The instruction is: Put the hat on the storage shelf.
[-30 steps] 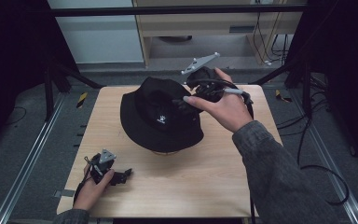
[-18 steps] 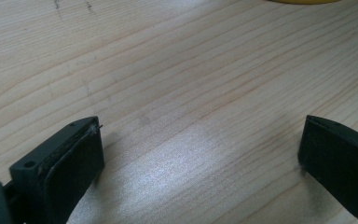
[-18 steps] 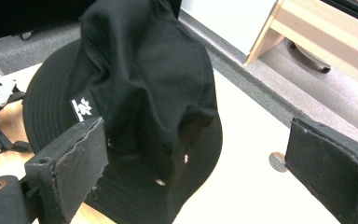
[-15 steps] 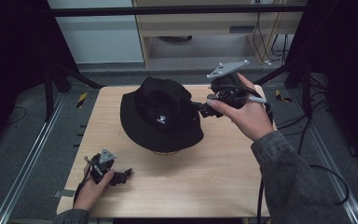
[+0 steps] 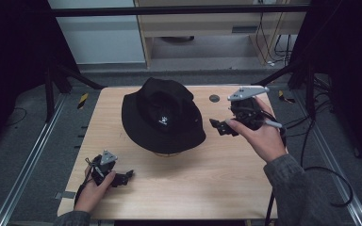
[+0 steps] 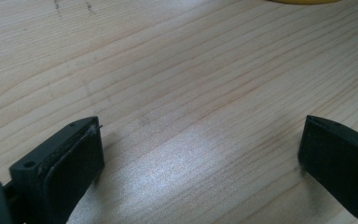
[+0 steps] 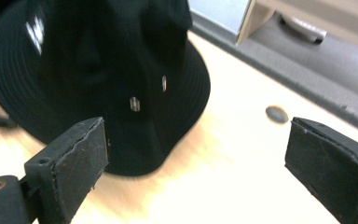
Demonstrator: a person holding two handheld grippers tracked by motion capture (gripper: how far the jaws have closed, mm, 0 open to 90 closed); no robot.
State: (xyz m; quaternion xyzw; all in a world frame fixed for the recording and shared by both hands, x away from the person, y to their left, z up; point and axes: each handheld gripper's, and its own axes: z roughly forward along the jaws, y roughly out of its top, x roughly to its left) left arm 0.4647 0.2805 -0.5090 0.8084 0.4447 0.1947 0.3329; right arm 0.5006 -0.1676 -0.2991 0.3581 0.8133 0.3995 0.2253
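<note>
A black bucket hat (image 5: 162,115) with a small white logo lies crown up in the middle of the wooden table (image 5: 226,183). My right gripper (image 5: 220,127) hovers just right of the hat's brim, pointing at it, apart from it. In the right gripper view the right gripper (image 7: 196,126) is open wide with nothing between the jaws, and the hat (image 7: 98,70) lies ahead on the left. My left gripper (image 5: 125,177) rests near the table's front left corner. In the left gripper view the left gripper (image 6: 200,126) is open over bare wood.
A small dark round spot (image 5: 214,98) marks the table behind the right gripper, also seen as a dark spot (image 7: 276,113) between its jaws. A yellow edge (image 6: 298,1) shows at the top of the left gripper view. Black frame bars and cables surround the table.
My right gripper has drawn back from the hat's crown to the right and toward the person, now clear of the brim. The hat and the left gripper have stayed put.
</note>
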